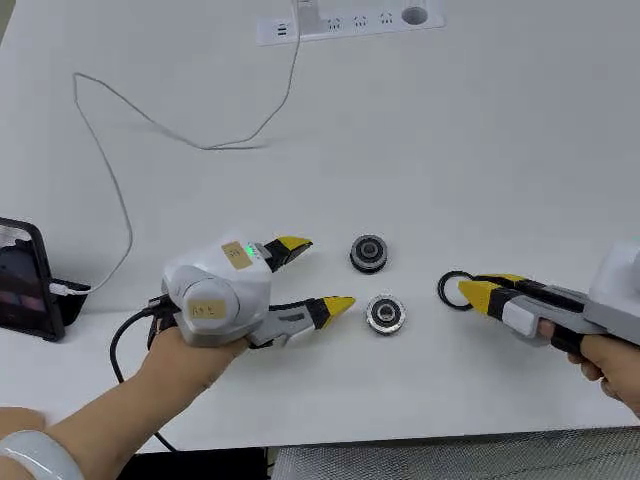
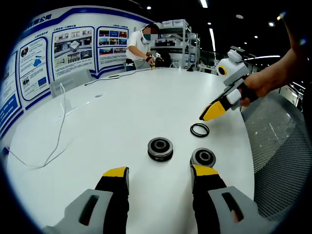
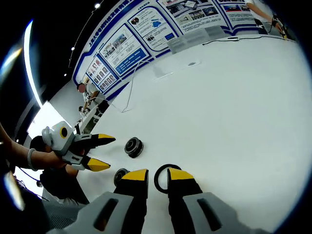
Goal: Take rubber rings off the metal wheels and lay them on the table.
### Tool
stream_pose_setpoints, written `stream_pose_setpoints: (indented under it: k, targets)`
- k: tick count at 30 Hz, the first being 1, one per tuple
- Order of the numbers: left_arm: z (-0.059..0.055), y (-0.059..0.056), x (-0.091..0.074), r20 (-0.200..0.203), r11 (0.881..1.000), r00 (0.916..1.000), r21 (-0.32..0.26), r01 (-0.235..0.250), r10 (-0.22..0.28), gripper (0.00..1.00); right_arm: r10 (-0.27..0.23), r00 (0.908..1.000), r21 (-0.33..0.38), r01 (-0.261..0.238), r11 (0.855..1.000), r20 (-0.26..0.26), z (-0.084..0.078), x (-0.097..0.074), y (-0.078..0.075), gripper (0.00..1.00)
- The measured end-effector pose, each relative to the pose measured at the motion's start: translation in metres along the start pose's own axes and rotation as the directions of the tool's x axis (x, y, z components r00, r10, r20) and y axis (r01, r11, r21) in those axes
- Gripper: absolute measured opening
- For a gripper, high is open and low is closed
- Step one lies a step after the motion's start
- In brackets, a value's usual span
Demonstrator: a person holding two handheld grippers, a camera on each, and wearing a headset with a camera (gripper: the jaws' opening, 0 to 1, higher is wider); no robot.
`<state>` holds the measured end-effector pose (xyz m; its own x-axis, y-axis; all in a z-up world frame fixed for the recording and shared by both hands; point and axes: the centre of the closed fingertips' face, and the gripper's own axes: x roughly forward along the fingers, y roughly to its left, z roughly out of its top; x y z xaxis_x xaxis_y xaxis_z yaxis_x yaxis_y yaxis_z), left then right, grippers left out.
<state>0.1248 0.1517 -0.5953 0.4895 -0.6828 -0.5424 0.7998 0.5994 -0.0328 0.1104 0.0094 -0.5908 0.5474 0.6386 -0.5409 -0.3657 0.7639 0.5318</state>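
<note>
Two small metal wheels lie on the white table (image 1: 480,150). The far wheel (image 1: 369,253) (image 2: 160,147) (image 3: 133,146) has a black rubber ring around it. The near wheel (image 1: 385,313) (image 2: 203,157) (image 3: 120,175) looks bare and silvery. A loose black rubber ring (image 1: 453,290) (image 2: 199,129) (image 3: 162,179) lies flat on the table to their right. My left gripper (image 1: 316,273) (image 2: 160,171) (image 3: 105,152) is open just left of the wheels, holding nothing. My right gripper (image 1: 485,286) (image 2: 213,112) (image 3: 157,175) has its tips at the loose ring's right edge, jaws a narrow gap apart.
A power strip (image 1: 350,20) sits at the table's far edge, and a thin cable (image 1: 120,200) runs from it to a dark device (image 1: 25,280) at the left. The table's front edge (image 1: 400,440) is close below the grippers. A person (image 2: 141,44) stands far behind.
</note>
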Motion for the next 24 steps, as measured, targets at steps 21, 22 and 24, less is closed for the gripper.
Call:
stream_pose_setpoints:
  k: [21, 22, 24]
  targets:
    - [0.013, 0.000, 0.010, 0.019, 1.000, 0.9998, 0.014, 0.005, -0.005, 0.47, 0.059, 0.9981, 0.027, -0.059, 0.998, 0.019, 0.016, 0.034, 0.023, 0.16]
    - [0.013, 0.000, 0.010, 0.019, 1.000, 0.9998, 0.014, 0.005, -0.005, 0.47, 0.061, 0.9980, 0.027, -0.061, 0.998, 0.019, 0.016, 0.036, 0.024, 0.16]
    - [0.015, 0.000, 0.012, 0.023, 1.000, 0.9997, 0.017, 0.007, -0.007, 0.46, 0.064, 0.9978, 0.029, -0.064, 0.998, 0.016, 0.016, 0.039, 0.025, 0.16]
